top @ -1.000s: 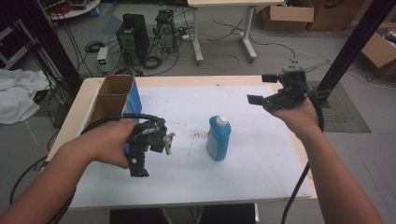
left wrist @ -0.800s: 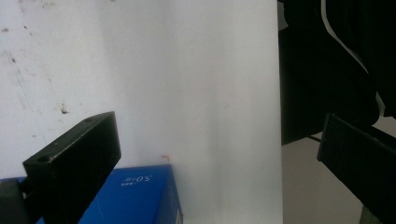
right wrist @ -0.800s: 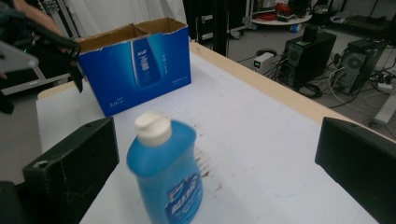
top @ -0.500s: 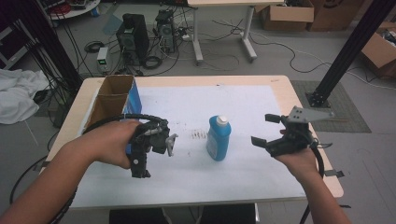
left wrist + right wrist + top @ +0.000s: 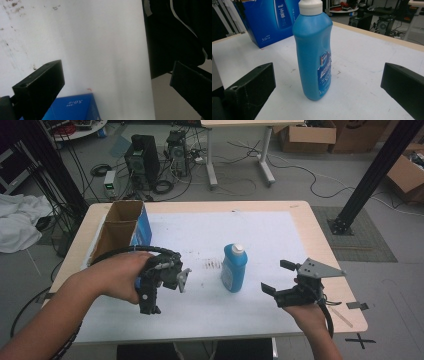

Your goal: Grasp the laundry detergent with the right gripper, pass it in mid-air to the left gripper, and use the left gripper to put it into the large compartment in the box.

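This is looking like a robotics or research lab rather than a home. Desktop computer towers [image 5: 142, 157] are standing on the bare grey floor [image 5: 300, 185] with loose cables [image 5: 280, 162] trailing around them. Cardboard boxes [image 5: 312, 135] are sitting by the far wall, and a second desk [image 5: 235, 125] is standing behind the worktop [image 5: 310, 220]. A black metal frame post [image 5: 372, 175] is rising from a dark mat [image 5: 365, 240] beside the worktop, and white cloth [image 5: 17, 227] is lying heaped at the left.

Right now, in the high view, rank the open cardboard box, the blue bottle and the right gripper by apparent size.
1. Open cardboard box, clearly largest.
2. Blue bottle and right gripper look about alike; the gripper sits nearer the camera, so I won't rank those two.
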